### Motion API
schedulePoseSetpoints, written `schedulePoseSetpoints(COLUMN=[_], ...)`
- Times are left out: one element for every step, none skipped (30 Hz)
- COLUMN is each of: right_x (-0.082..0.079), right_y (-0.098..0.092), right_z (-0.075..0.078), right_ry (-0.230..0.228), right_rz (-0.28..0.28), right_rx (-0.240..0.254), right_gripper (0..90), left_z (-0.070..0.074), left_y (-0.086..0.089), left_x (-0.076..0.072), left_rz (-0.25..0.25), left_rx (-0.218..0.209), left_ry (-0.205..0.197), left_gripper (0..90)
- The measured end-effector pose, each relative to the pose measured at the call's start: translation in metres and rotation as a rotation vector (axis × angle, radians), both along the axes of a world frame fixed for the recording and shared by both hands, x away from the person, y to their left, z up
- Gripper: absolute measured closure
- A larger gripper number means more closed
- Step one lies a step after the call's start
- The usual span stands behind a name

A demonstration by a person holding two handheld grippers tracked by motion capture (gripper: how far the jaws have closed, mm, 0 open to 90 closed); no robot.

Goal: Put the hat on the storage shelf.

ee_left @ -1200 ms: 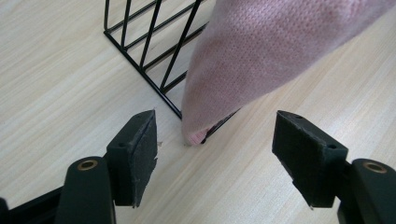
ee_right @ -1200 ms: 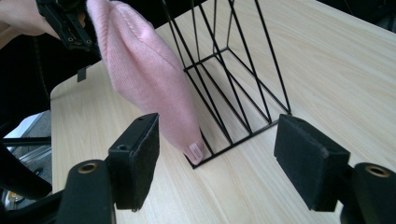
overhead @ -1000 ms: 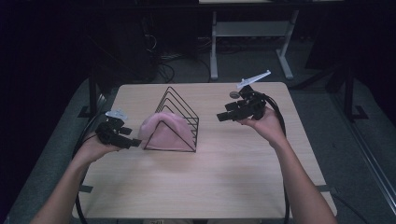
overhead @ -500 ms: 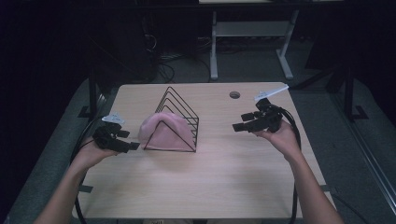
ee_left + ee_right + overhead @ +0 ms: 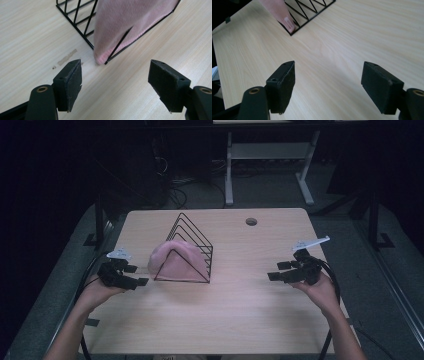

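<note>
Pink cloth [image 5: 176, 261] draped over black wire rack [image 5: 197, 237], mid-desk [image 5: 240, 320], its hem touching the wood at the rack's near corner. Left tongs [image 5: 141, 275] released, empty, just beside that corner of cloth [image 5: 130, 27]. Right tongs [image 5: 278, 270] released too, empty, well apart from the rack [image 5: 312, 10], low over bare wood.

My high view is dim and grainy — the bench [image 5: 240, 310] alone is lit, the room around it nearly black. Both gripper views are bright and even — the near tongs slightly soft, shadows faint.
</note>
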State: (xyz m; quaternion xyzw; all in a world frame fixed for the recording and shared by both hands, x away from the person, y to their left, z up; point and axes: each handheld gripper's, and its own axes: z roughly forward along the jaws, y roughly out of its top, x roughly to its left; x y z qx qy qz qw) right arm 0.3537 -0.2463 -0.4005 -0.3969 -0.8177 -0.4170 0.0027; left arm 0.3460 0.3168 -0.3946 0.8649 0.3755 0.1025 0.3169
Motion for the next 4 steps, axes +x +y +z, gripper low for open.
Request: schedulePoseSetpoints(right_x=[-0.003, -0.007, -0.01, -0.015], right_y=[-0.002, -0.005, -0.007, -0.009], right_z=[-0.001, -0.003, -0.005, -0.006], right_ry=[0.0, -0.004, -0.01, -0.009], right_rz=[-0.007, -0.019, -0.021, -0.029], right_rx=[-0.001, -0.003, 0.0, 0.003], right_gripper=[26.2, 25.7, 25.7, 25.4], left_z=[-0.001, -0.002, -0.003, -0.004], left_y=[0.0, 0.0, 0.001, 0.001], left_x=[-0.002, -0.003, -0.005, -0.007], left_rz=[0.004, 0.003, 0.001, 0.004], left_rx=[-0.006, -0.005, 0.0, 0.0], left_ry=[-0.005, -0.006, -0.01, -0.014], left_gripper=[27.2, 27.2, 27.2, 27.2])
